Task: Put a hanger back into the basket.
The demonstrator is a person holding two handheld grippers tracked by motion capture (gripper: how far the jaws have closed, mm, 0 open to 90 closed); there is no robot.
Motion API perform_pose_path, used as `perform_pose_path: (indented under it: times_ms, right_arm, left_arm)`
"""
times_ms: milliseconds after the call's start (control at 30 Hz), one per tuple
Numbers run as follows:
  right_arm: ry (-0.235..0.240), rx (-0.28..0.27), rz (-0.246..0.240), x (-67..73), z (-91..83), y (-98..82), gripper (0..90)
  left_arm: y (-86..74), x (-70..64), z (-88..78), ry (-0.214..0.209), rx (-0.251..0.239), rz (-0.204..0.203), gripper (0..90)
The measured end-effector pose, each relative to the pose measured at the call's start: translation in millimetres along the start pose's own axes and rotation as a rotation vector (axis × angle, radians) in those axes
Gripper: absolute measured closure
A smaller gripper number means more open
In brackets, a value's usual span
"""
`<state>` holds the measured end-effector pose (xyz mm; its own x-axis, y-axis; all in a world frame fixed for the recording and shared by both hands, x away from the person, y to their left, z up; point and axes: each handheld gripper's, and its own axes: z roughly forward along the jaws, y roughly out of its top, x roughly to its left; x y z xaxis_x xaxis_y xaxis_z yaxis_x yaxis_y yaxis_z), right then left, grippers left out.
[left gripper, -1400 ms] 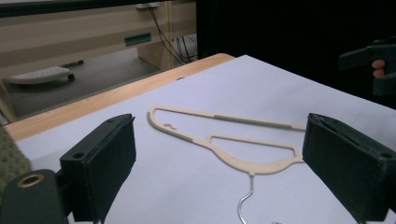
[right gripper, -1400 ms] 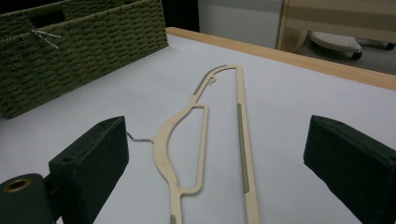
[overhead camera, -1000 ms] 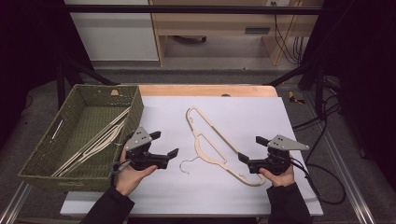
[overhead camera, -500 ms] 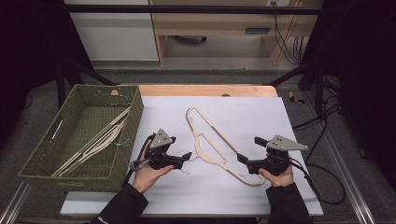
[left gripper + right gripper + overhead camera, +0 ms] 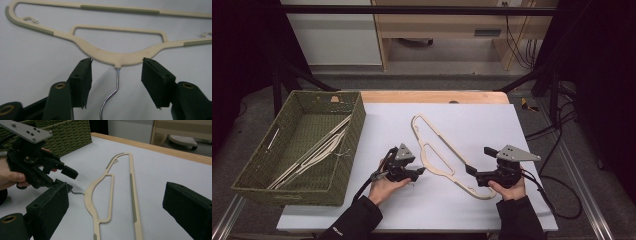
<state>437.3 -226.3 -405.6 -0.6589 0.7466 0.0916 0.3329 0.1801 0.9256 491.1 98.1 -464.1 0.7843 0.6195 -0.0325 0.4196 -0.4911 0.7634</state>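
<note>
Since the earlier frames the left gripper (image 5: pixel 421 170) has been carried rightward from beside the basket to the hanger's neck, its jaws just closing in. Far left, a woven olive-green wicker basket (image 5: pixel 258 165) w/ rectangular walls is seen, slim cream hangers (image 5: pixel 314 152) laid lengthwise inside. On the smooth white table sheet (image 5: pixel 362 210) the left gripper is held low; in the left gripper view its black ribbed pads (image 5: pixel 84 80) are set part-way apart, either side of the thin chrome hook wire (image 5: pixel 113 91), not pressed on it. Centre, the cream plastic hanger (image 5: pixel 437 150) lies flat, curved shoulders, open cut-out, grey-green ribbed grip strips. At right, the right gripper (image 5: pixel 471 171) is held just beside the hanger's lower end, jaws wide, nothing gripped; a grey three-cornered plate sits on top.
</note>
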Motion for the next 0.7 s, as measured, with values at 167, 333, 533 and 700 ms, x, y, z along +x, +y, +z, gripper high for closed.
perform_pose_path:
  times_ms: [167, 333, 533, 700]
  right_arm:
    - [0.0, 0.001, 0.001, 0.0, 0.2, 0.0, 7.0]
    - [0.002, 0.003, -0.001, 0.2, 1.0, -0.3, 7.0]
    - [0.003, 0.002, -0.001, 0.0, 1.2, -0.3, 7.0]
    - [0.004, 0.003, 0.0, 0.0, 1.4, -0.3, 7.0]
  left_arm:
    - [-1.9, -0.1, 7.2, 0.002, 0.043, 0.009, 54.0]
    - [-2.6, 1.8, 8.9, -0.01, 0.061, 0.005, 63.5]
    - [-3.9, 0.2, 13.5, -0.017, 0.079, 0.006, 71.0]
    - [-3.3, -1.9, 15.6, 0.002, 0.086, 0.026, 76.3]
